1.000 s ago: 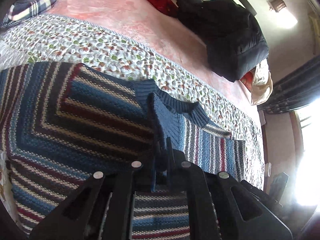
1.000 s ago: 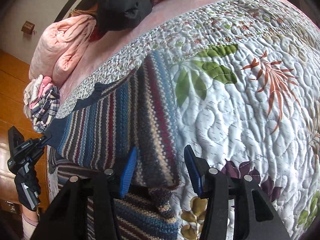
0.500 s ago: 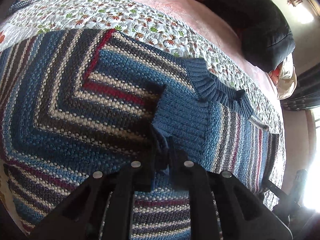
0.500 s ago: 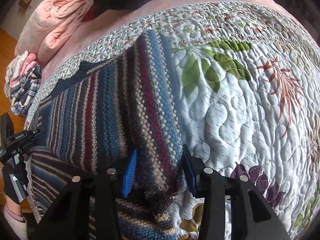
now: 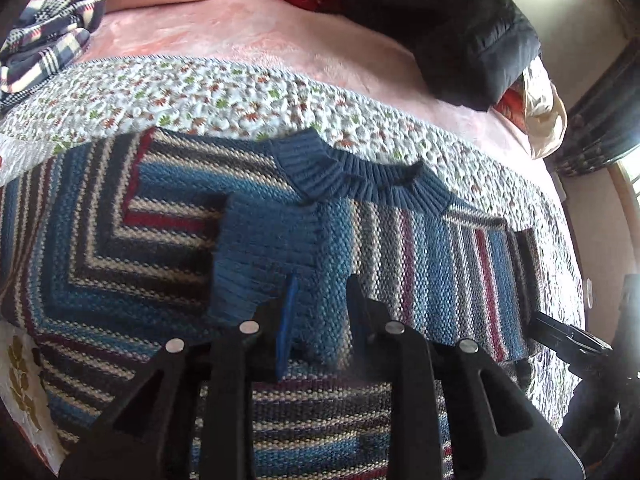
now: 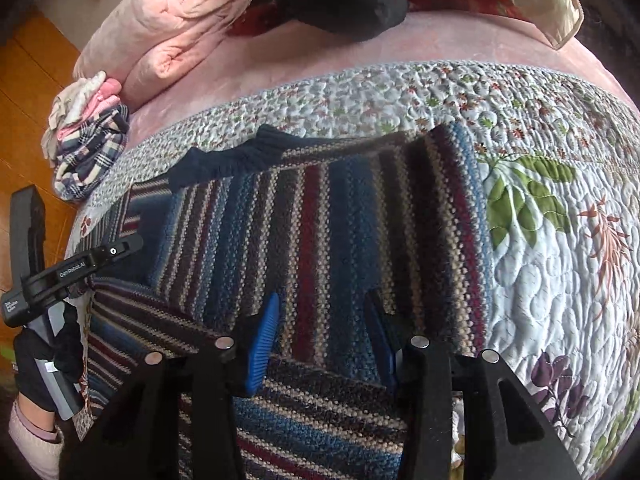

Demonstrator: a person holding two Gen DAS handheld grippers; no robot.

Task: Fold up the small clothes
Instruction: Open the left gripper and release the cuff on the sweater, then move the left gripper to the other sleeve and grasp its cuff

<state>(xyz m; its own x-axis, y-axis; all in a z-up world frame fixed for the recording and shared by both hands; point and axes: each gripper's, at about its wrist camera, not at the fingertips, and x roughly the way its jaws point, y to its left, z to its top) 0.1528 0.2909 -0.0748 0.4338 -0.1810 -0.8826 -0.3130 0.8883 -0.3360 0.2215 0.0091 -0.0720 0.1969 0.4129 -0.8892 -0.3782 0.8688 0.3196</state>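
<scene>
A striped knit sweater [image 5: 120,264] in blue, maroon and cream lies flat on the floral quilt [image 5: 200,92], with both sleeves folded in over its body. The blue ribbed cuff [image 5: 256,256] rests on the chest below the ribbed collar [image 5: 360,176]. My left gripper [image 5: 322,316] hovers open just behind the cuff and holds nothing. In the right wrist view the sweater [image 6: 320,220] fills the middle. My right gripper [image 6: 322,340] is open over the folded right sleeve, empty. The left gripper [image 6: 80,264] shows at the left edge, held by a gloved hand [image 6: 44,364].
A folded pink blanket [image 6: 168,28] and a stack of plaid clothes [image 6: 88,152] sit at the back left of the bed. A black jacket [image 5: 460,32] lies at the back. The quilt [image 6: 560,260] runs bare to the right of the sweater.
My left gripper has opened and let the cuff go; the sleeve now lies across the chest. My right gripper, open throughout, has pulled back from the folded sleeve edge.
</scene>
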